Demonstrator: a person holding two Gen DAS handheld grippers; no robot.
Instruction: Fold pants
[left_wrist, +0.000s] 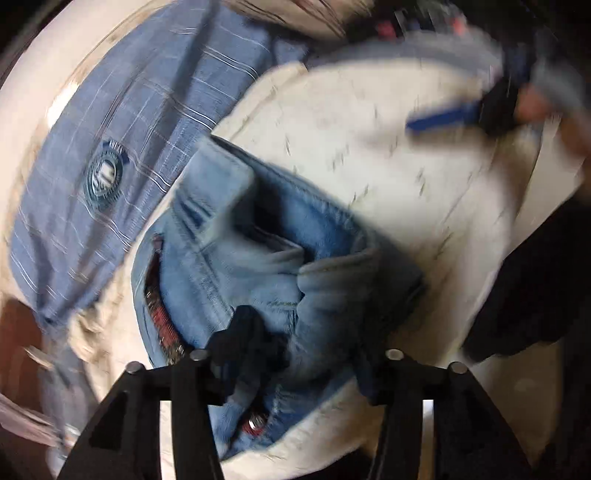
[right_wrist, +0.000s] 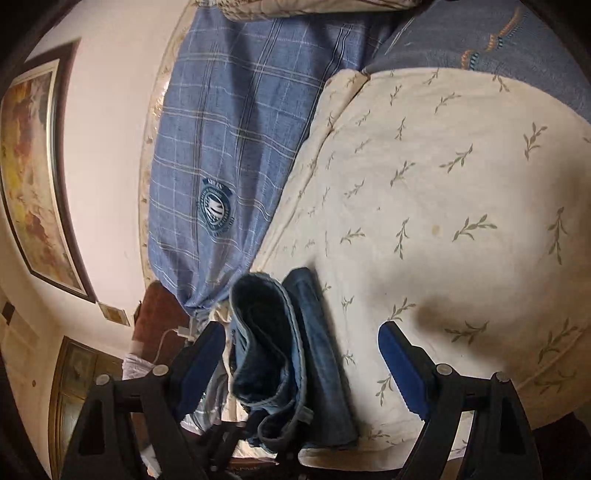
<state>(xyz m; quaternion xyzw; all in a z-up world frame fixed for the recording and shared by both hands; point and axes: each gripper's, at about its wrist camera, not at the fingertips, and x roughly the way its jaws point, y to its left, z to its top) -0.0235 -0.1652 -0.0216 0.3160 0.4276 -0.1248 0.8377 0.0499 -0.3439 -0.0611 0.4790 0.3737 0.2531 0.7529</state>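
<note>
Left tool (left_wrist: 295, 354) part-open over, right tool (right_wrist: 303, 354) wide astride, neither gripping, the bundled faded-blue denim pants (right_wrist: 284, 354) at the near edge of the cream leaf-print bed cover (right_wrist: 443, 206): heavyish, limp, non-slip; grasp thick waistband.

Right gripper (right_wrist: 306, 354): black angular linkage frame, round silver pivot pins at joints, fingers (right_wrist: 400, 363) faced with blue pads. Left gripper (left_wrist: 295, 354): same black frame, silver pins, fingers dark and blurred. Person: dark sleeve (left_wrist: 535, 280) at picture's right edge.
</note>
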